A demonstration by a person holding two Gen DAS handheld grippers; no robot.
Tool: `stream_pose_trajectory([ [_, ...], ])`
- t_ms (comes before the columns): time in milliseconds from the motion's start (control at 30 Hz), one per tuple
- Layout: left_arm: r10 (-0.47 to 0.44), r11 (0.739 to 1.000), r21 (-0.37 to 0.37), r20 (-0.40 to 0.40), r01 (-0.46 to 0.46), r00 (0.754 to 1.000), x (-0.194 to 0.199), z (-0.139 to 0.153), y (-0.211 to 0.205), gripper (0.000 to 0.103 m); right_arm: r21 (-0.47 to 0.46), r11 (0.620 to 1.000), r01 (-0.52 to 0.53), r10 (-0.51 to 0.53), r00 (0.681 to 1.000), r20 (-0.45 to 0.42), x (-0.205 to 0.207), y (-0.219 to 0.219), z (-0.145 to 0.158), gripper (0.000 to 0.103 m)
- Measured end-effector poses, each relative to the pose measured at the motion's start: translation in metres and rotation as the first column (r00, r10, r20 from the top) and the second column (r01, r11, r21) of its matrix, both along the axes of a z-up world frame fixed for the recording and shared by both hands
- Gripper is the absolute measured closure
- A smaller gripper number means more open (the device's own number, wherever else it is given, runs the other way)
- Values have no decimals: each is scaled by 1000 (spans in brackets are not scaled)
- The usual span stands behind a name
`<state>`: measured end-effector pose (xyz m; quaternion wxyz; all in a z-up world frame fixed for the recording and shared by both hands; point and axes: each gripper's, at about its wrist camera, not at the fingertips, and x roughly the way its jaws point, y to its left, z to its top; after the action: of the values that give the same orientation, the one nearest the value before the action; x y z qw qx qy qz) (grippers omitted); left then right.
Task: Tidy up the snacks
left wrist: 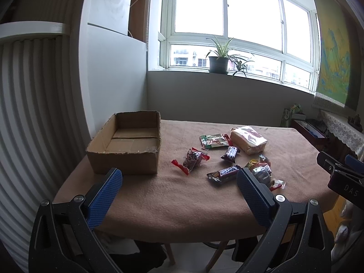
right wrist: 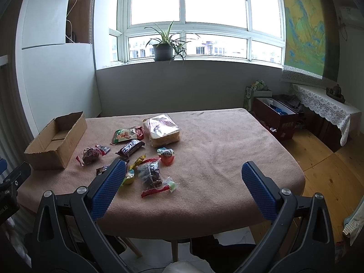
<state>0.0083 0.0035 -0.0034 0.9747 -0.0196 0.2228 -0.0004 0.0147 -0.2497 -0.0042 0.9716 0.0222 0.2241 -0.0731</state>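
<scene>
An empty cardboard box (left wrist: 127,143) (right wrist: 56,141) sits on the left of the table (left wrist: 182,200) (right wrist: 216,147), which is covered with a pink-brown cloth. Several wrapped snacks lie in a loose group to its right: a bagged sliced bread (left wrist: 249,140) (right wrist: 162,129), a green packet (left wrist: 212,140) (right wrist: 124,135), dark chocolate bars (left wrist: 231,153) (right wrist: 130,147), a red-ended sweet bag (left wrist: 192,159) (right wrist: 91,154) and a clear bag of dark pieces (right wrist: 151,175). My left gripper (left wrist: 179,179) hovers open above the near table edge. My right gripper (right wrist: 184,173) is open too, nothing between its fingers.
A potted plant (left wrist: 218,62) (right wrist: 162,50) stands on the windowsill behind the table. A dark red box (right wrist: 275,118) and a lace-covered shelf (right wrist: 323,104) are on the floor side at right. The right gripper's body (left wrist: 343,177) shows at the left view's edge.
</scene>
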Motion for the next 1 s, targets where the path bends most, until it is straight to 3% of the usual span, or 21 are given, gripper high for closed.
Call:
stream_pose_trajectory([
  [200, 2, 1000, 5, -10, -2, 1000, 5, -4, 2, 2, -6, 1000, -7, 6, 997, -75, 6, -9, -10, 0],
  [500, -30, 999, 18, -37, 31, 999, 18, -16, 3, 3, 17, 998, -67, 68, 992, -106, 22, -30, -34, 0],
  [667, -81, 996, 30, -64, 83, 995, 31, -23, 4, 6, -64, 993, -103, 92, 983, -157, 39, -42, -43, 0],
  [833, -132, 990, 39, -101, 136, 986, 50, -31, 5, 10, 25, 992, -125, 127, 973, -193, 63, -51, -48, 1],
  [900, -152, 986, 44, -115, 158, 982, 59, -34, 4, 18, 77, 988, -137, 150, 967, -206, 73, -55, -48, 4],
  [1000, -202, 978, 24, -148, 208, 968, 74, -39, 2, 22, 133, 978, -162, 188, 957, -221, 91, -59, -49, 8],
])
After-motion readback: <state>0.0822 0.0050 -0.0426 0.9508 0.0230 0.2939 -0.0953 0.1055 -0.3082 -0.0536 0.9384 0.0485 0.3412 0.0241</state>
